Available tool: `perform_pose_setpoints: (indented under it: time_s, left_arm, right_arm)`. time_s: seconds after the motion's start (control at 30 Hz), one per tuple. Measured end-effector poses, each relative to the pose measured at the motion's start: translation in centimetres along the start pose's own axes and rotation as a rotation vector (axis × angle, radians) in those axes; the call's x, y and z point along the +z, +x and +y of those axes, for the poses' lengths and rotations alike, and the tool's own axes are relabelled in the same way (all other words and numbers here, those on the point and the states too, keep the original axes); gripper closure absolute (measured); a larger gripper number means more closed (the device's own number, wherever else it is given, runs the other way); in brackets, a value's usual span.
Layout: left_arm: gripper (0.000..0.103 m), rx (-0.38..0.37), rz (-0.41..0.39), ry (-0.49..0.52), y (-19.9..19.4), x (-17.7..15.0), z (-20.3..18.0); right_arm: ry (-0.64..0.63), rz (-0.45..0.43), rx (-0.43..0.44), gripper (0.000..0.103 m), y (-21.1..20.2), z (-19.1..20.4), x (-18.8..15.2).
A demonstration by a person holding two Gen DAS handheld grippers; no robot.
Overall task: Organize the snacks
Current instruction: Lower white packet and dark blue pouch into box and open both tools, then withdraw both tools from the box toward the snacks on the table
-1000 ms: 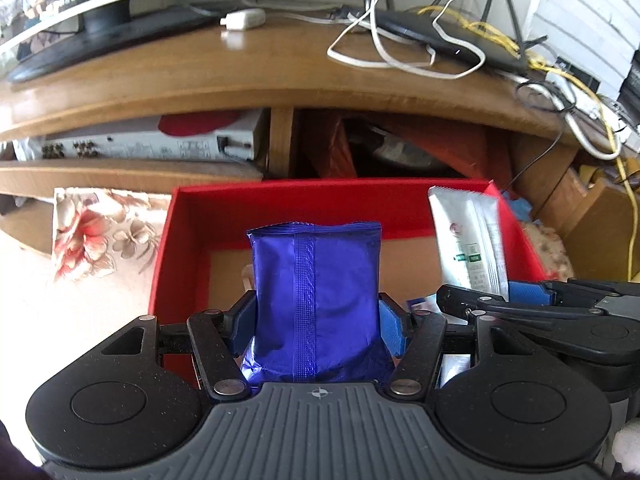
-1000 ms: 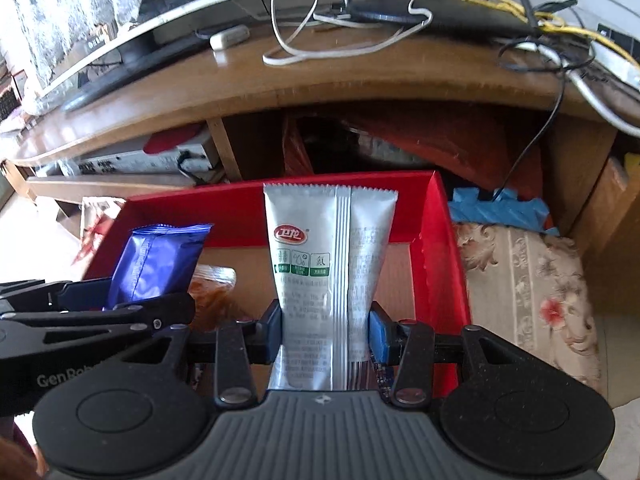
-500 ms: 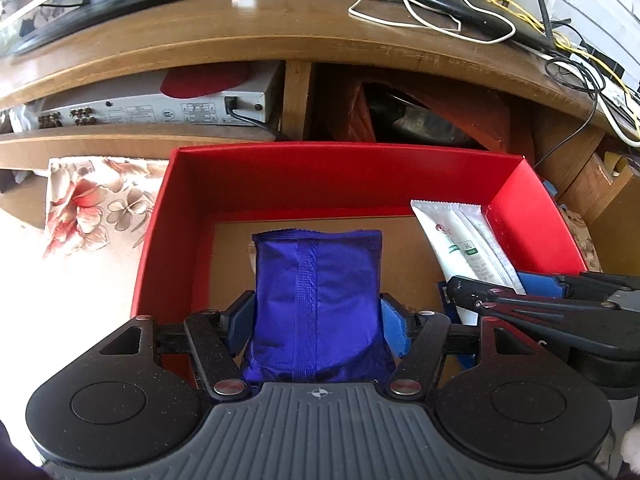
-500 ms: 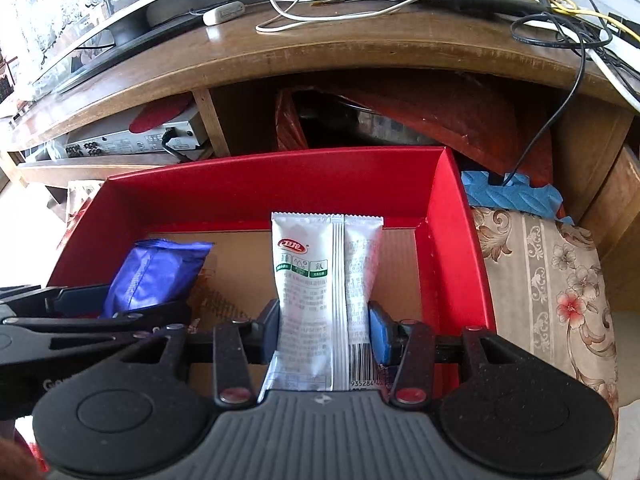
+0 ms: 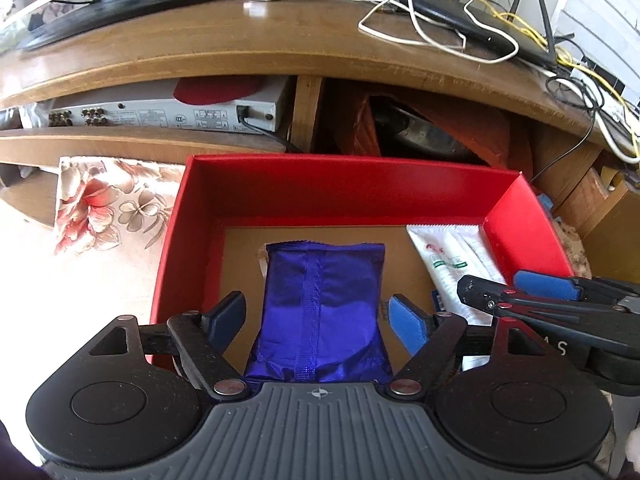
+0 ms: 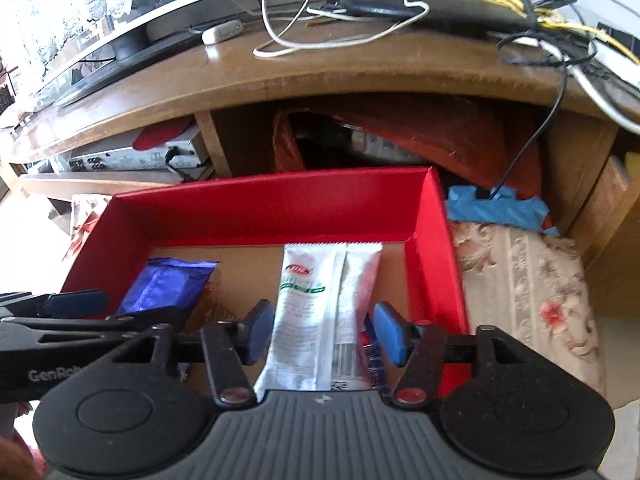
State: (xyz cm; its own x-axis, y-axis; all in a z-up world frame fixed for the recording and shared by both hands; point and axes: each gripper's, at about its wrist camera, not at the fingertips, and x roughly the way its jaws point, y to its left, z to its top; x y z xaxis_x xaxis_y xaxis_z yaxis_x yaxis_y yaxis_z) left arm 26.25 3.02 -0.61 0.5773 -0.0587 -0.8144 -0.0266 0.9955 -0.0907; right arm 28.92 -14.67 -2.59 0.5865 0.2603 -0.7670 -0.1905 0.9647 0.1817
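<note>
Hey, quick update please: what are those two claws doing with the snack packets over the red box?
Left gripper just opened, blue packet loose in red box. Right gripper just opened, white packet released. Nothing blocking.

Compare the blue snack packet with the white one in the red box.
The blue snack packet is shiny plain foil; the white snack packet is matte with a red logo and green print. The blue one is squat and puffy, the white one long and slim. The blue lies left of the white, which is nearer the right wall. Both rest in the red box, each between open claw pads.
</note>
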Motion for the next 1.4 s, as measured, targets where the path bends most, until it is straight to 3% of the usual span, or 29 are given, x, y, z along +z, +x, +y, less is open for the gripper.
perform_pose_setpoints:
  time_s: [0.47,0.93,1.27,1.4]
  left_arm:
    - [0.018,-0.019,-0.034,0.010,-3.6,-0.8,0.3]
    - [0.018,-0.042,-0.031,0.006,-7.8,-4.3,1.8]
    - [0.015,-0.073,-0.019,0.018,-9.7,-6.7,2.5]
    - [0.014,-0.052,-0.009,0.022,-10.1,-7.7,3.5]
  right_arm:
    - [-0.013,-0.006,0.003,0.048,-3.5,1.1,-1.2]
    - [-0.065,0.018,0.024,0.047,-7.3,3.6,-5.2]
    - [-0.134,0.072,0.092,0.043,-8.3,6.6,-8.0]
    - [-0.147,0.096,0.088,0.043,-7.8,6.9,-8.7]
